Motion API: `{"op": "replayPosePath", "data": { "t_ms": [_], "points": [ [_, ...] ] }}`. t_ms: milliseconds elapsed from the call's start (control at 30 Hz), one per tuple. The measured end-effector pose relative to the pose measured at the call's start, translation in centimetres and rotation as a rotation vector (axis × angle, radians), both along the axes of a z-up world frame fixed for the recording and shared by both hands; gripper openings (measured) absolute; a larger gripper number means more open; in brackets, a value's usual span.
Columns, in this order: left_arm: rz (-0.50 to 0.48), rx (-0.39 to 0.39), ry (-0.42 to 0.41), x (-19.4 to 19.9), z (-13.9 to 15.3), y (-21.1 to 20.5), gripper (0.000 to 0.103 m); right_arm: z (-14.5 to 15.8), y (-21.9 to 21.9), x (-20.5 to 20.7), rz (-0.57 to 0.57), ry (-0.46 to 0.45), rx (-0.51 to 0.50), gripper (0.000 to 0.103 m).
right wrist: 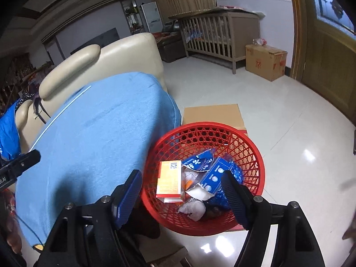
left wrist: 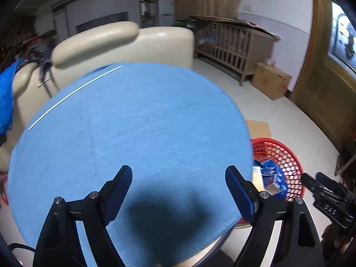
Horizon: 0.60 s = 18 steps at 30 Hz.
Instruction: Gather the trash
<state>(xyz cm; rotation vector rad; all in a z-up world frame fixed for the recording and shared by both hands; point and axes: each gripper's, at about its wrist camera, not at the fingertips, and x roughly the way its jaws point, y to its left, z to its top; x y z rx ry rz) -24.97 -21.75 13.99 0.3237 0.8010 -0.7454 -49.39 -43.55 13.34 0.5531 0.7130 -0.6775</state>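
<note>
red plastic lattice basket [right wrist: 203,138] beside blue-clothed table [left wrist: 133,122] | trash inside: orange carton [right wrist: 168,179], blue wrappers [right wrist: 214,173], light, crushable, pinch edges | left gripper [left wrist: 178,191], right gripper [right wrist: 181,191] spread, empty

You had a sky-blue cloth [left wrist: 133,133] with one white stripe, a red lattice basket [right wrist: 251,155] holding an orange-and-white box [right wrist: 169,180] and blue-and-white wrappers [right wrist: 213,173], beside cream leather.
</note>
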Motion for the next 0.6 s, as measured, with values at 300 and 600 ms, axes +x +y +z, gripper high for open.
{"op": "replayPosePath", "data": {
  "t_ms": [300,600],
  "points": [
    [0.021,-0.027,-0.003,0.0,0.0,1.7,0.086,0.6,1.6,0.9,-0.016,0.024,-0.054,0.077],
    [-0.006,-0.022,-0.012,-1.1,0.2,1.6,0.086,0.8,1.8,0.7,-0.014,0.025,-0.079,0.077]
  ]
}}
